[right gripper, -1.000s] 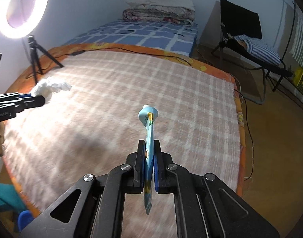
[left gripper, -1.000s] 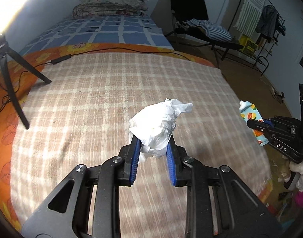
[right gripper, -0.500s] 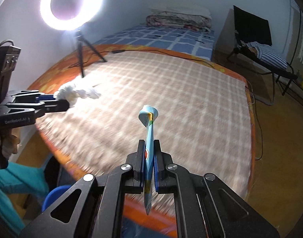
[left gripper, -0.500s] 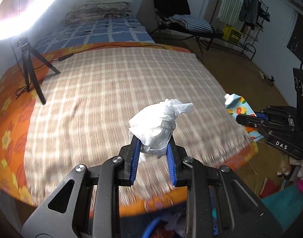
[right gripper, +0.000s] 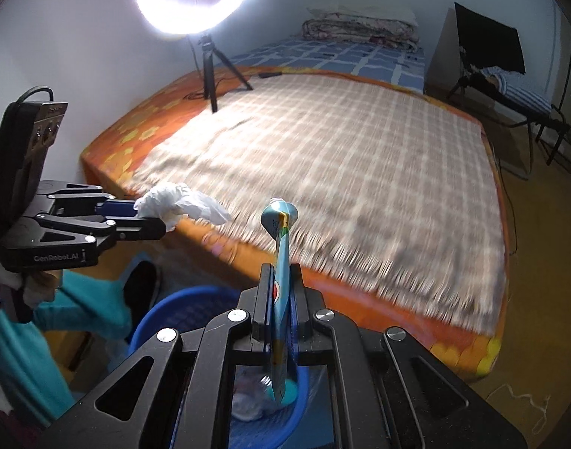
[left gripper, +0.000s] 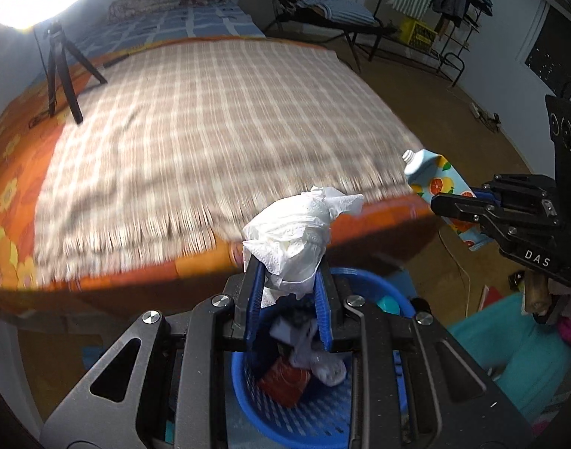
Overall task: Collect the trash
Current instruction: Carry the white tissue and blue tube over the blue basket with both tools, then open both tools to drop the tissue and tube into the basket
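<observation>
My left gripper is shut on a crumpled white tissue wad and holds it over a blue perforated trash basket that stands on the floor at the foot of the bed. The basket holds several pieces of trash. My right gripper is shut on a flattened light-blue tube with orange fruit print, also above the basket. The right gripper and tube show at the right of the left wrist view. The left gripper and tissue show at the left of the right wrist view.
A bed with a plaid blanket over an orange floral sheet lies ahead. A ring light on a tripod stands on the bed. A teal cloth lies beside the basket. A folding chair stands at the back.
Both grippers pulled back from above the bed to beyond its foot edge. The blue basket has come into view beneath them. Both still hold their items.
</observation>
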### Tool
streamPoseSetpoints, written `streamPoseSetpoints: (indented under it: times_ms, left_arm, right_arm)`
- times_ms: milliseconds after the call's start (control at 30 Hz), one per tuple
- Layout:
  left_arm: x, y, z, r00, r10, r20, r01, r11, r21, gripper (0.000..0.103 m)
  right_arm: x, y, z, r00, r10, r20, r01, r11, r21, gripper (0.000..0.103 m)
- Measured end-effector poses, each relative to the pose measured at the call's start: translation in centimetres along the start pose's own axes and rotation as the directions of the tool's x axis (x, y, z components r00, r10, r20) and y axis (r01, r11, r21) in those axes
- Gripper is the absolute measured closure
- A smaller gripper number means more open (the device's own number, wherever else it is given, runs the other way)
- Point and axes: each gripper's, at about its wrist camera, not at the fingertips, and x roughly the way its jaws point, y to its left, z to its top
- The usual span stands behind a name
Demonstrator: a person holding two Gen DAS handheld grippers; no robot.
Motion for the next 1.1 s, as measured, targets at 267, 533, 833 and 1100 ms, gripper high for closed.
streamPoseSetpoints:
  times_ms: [267,533,833,1100]
  left_arm:
    - [1.6,-0.8,-5.4,0.994,-0.028,-0.109,0.027,1.0,-0.006,0.079]
    - [3.2,-1.1,-9.5,0.978,-0.041,-0.205,0.04,0.999,-0.009,0.079]
    - [4.0,-1.8,-11.3,0.961,-0.085,-0.263,0.086,0.996,-0.008,0.079]
    - [4.2,-2.9,-11.7,0.958,-0.094,-0.27,0.104,0.994,0.021,0.079]
  right_arm:
    - [1.3,2.0,-4.2,0.997,0.013,-0.075,-0.014,1.0,-0.004,0.098]
    - [2.9,2.7,-6.6,0.989,0.045,-0.139,-0.043,0.999,0.018,0.097]
    - [4.4,3.4,-8.2,0.979,0.065,-0.195,-0.06,0.998,0.029,0.097]
    - [5.3,3.5,-9.1,0.971,0.075,-0.228,-0.067,0.997,0.045,0.097]
